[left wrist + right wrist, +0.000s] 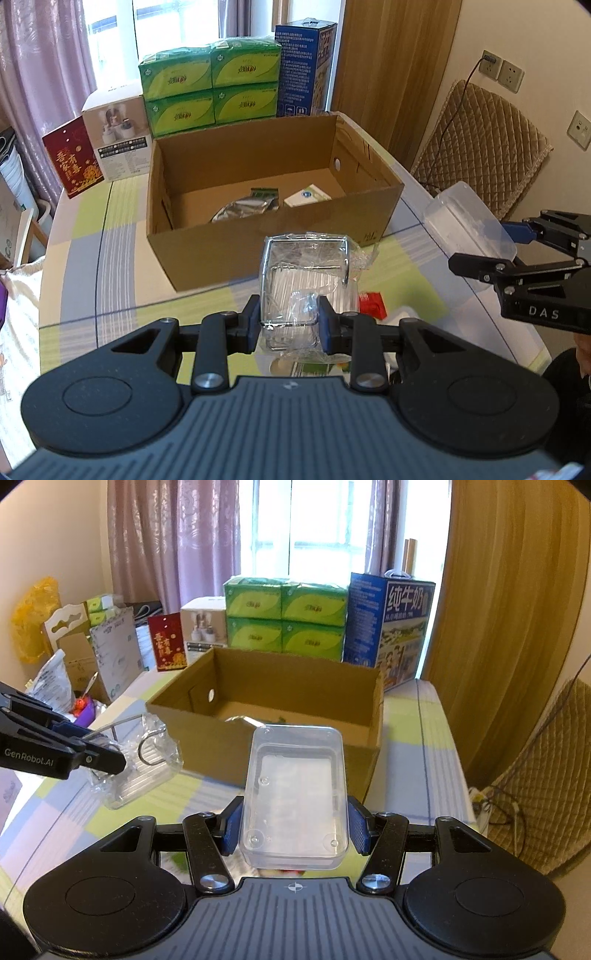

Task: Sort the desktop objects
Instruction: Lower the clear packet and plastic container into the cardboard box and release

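My left claw (288, 325) grips a wrapped wire rack (306, 280); my right claw (295, 830) clamps a clear tub (295, 794). A carton (273, 206) sits just ahead.

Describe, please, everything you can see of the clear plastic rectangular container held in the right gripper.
The clear plastic rectangular container is a see-through box with rounded corners, small round feet at its corners, and a pale inner panel. The right gripper clamps it, blue pads pressing its long sides. It points lengthwise toward the open brown cardboard box, held above the checked tablecloth. Contents cannot be made out.
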